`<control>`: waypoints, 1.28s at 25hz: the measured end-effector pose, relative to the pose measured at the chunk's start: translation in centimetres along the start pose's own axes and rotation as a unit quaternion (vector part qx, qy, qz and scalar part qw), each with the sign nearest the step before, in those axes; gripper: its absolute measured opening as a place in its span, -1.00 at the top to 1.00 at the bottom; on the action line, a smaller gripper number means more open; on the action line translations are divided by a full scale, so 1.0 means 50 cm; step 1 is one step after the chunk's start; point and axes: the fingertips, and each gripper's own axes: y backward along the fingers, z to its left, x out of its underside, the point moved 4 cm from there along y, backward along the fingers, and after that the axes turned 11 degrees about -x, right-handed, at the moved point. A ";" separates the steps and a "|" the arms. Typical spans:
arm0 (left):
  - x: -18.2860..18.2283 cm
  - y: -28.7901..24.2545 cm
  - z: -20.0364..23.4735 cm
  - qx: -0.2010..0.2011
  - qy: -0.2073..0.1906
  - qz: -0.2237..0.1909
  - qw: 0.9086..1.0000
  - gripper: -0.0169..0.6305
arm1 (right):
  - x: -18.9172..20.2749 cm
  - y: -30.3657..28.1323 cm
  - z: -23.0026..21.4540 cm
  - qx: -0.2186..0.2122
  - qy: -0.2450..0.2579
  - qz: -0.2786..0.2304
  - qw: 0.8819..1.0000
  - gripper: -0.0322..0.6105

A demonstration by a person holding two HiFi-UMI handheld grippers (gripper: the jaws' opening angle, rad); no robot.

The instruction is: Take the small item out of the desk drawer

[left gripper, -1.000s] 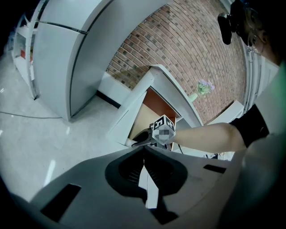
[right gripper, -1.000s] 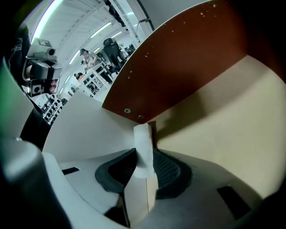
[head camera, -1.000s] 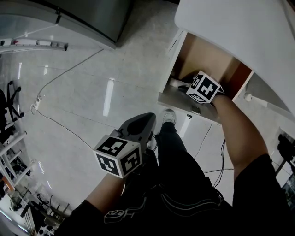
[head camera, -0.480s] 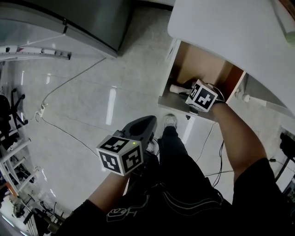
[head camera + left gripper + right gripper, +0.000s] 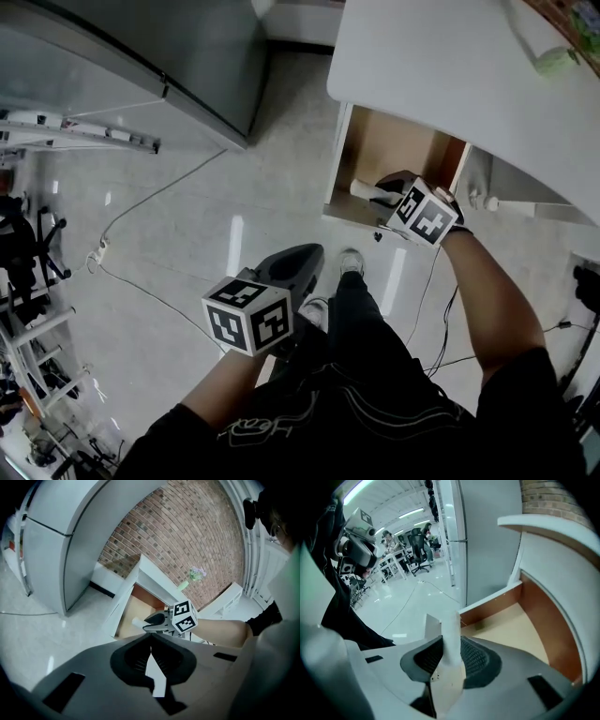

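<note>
"Where's the white tube (image 5: pixel 364 188)?"
"Pinched tight in the right gripper (image 5: pixel 384 192). It was down in the drawer (image 5: pixel 389 141). Now it's lifted up over it."
"And the left gripper (image 5: pixel 305 255)?"
"Closed, empty, same spot."

The open drawer (image 5: pixel 375 150) sticks out from under the front edge of the desk (image 5: pixel 450 66), over the floor (image 5: pixel 187 253). The right gripper (image 5: pixel 382 190) is above the drawer's front edge, with the small item (image 5: pixel 364 189) between its jaws. The left gripper (image 5: pixel 291 267) is well apart, nearer to the person, over the floor. A cabinet (image 5: pixel 178 47) stands left of the desk.
</note>
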 end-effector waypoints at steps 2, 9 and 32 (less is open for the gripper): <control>-0.009 0.034 -0.019 0.008 0.001 -0.006 1.000 0.88 | -0.021 0.048 0.033 0.015 -0.004 -0.018 1.000 0.48; -0.053 0.171 -0.096 0.034 -0.049 -0.043 0.997 0.88 | -0.102 0.238 0.179 0.062 -0.053 -0.108 0.991 0.48; -0.080 0.705 -0.389 0.170 -0.245 -0.193 0.935 0.88 | -0.323 0.730 0.771 0.182 -0.038 -0.409 0.893 0.48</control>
